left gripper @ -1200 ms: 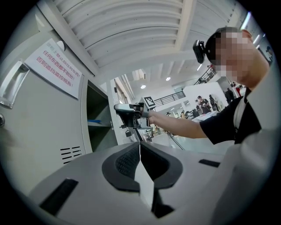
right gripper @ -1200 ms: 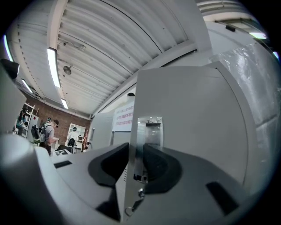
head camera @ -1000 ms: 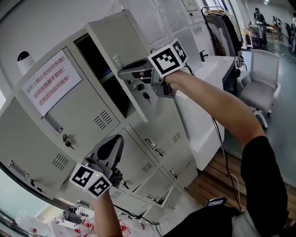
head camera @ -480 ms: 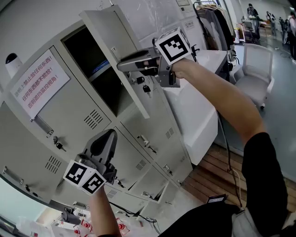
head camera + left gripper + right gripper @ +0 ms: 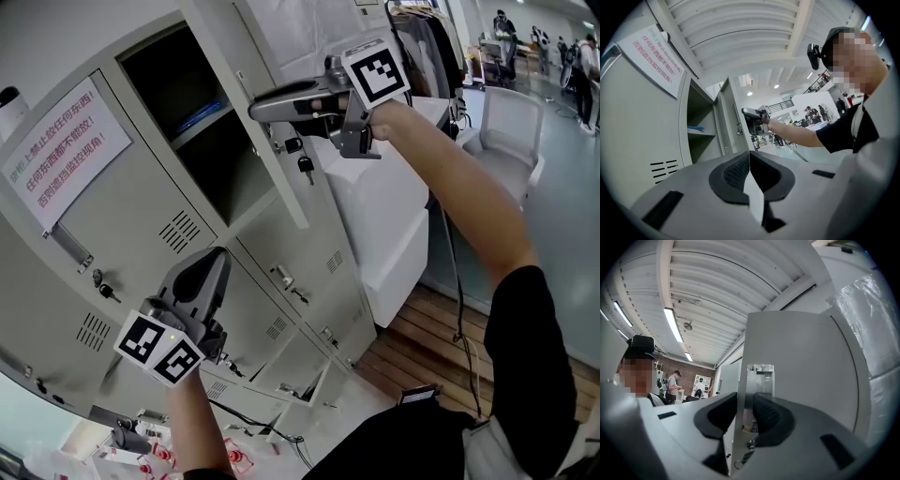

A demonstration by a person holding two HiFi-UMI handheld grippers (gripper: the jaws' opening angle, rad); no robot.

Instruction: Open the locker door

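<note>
Your right tongs [image 5: 265, 105] stay clamped on the free edge of the locker door [image 5: 272, 169], which has swung wider, baring more of the upper compartment [image 5: 202, 141] at left. Near you, your left tongs [image 5: 208, 272] hang low, jaws together and empty. I judge the opening nearly done.

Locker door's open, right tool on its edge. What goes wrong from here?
1. The right tool pinches only the thin edge of the locker door; it may slip off as the door swings.
2. The key hanging from the door's lock just below the tool might snag it.
</note>
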